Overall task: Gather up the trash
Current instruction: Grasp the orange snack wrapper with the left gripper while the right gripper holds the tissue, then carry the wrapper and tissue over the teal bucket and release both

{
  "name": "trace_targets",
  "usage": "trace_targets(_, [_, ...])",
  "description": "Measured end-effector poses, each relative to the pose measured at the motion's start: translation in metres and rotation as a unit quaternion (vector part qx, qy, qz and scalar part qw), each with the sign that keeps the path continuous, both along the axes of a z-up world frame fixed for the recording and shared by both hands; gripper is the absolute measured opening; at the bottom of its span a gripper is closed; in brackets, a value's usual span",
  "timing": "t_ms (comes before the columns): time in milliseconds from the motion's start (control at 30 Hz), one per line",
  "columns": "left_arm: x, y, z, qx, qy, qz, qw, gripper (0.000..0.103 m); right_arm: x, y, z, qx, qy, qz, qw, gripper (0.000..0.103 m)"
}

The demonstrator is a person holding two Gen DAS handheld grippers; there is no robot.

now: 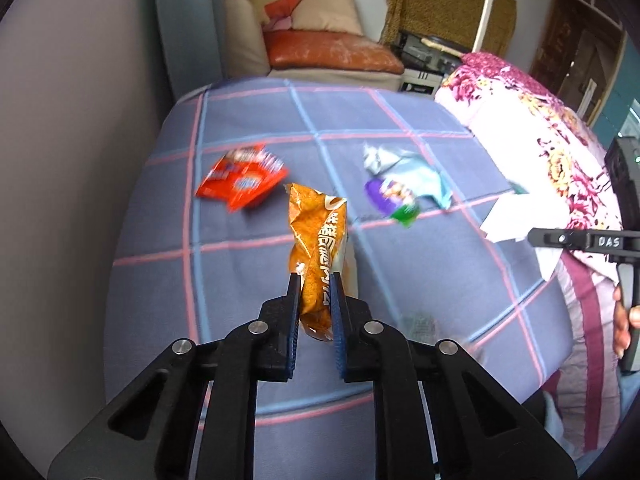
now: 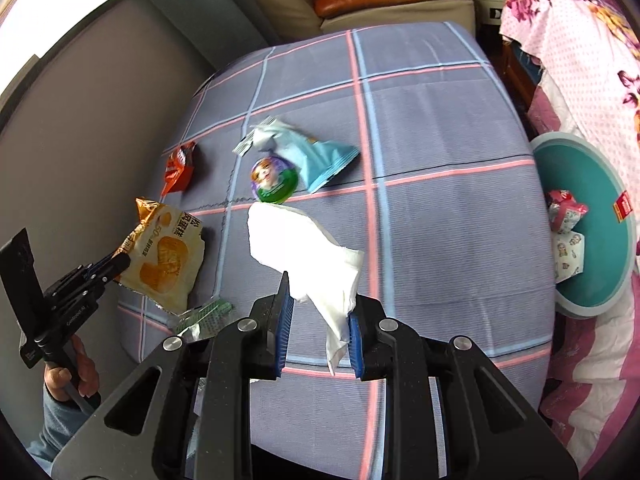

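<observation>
My left gripper [image 1: 316, 280] is shut on a crumpled orange snack bag [image 1: 316, 232], held up off the plaid bed sheet [image 1: 240, 280]. In the right wrist view that bag [image 2: 164, 264] hangs at the left gripper [image 2: 120, 262]. My right gripper [image 2: 320, 292] is shut on a white tissue [image 2: 296, 236] that drapes between and over its pads. On the sheet lie a red wrapper [image 1: 242, 180], a light blue wrapper [image 2: 308, 152], a round purple and green lid [image 2: 275, 180] and a small green clear wrapper [image 2: 204, 316].
A teal round bin [image 2: 600, 184] with some wrappers in it stands at the right of the bed, against a pink floral quilt [image 2: 580, 40]. A grey wall runs along the bed's left side. A sofa with cushions [image 1: 328, 52] is beyond the bed's far end.
</observation>
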State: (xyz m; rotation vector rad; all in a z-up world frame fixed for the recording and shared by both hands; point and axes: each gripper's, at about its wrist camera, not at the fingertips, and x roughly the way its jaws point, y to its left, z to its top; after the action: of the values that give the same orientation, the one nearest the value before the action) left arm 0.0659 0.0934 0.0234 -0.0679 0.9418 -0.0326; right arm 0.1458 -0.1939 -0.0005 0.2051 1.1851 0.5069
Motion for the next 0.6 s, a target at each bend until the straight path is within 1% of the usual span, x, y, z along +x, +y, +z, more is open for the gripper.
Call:
trace_targets(67, [0.005,-0.009,0.006,0.009,-0.008,-0.004,0.9999,0.014,0.001,-0.008,0.000,0.003,-0.002,-0.006,1.000,0.023])
trace_targets(233, [0.015,-0.022,0.013,-0.001,-0.012,-0.008,0.9999,0.014,0.001,-0.023,0.001,0.008,-0.005,-0.016,1.000,0.023])
trace_targets(333, [0.020,-0.032,0.022,0.003,-0.023,-0.009,0.9997,0.014,0.006,-0.035,0.003,0.015,-0.008,-0.029,0.999,0.023])
trace_targets(467, [0.029,-0.048,0.037,0.001,-0.037,-0.022,0.9991,0.014,0.011,-0.057,0.009,0.026,-0.018,-0.051,0.998,0.023])
trace_targets(600, [0.046,-0.073,0.050,-0.006,-0.048,-0.045,0.9978,0.014,0.016,-0.087,0.016,0.030,-0.029,-0.077,0.996,0.023])
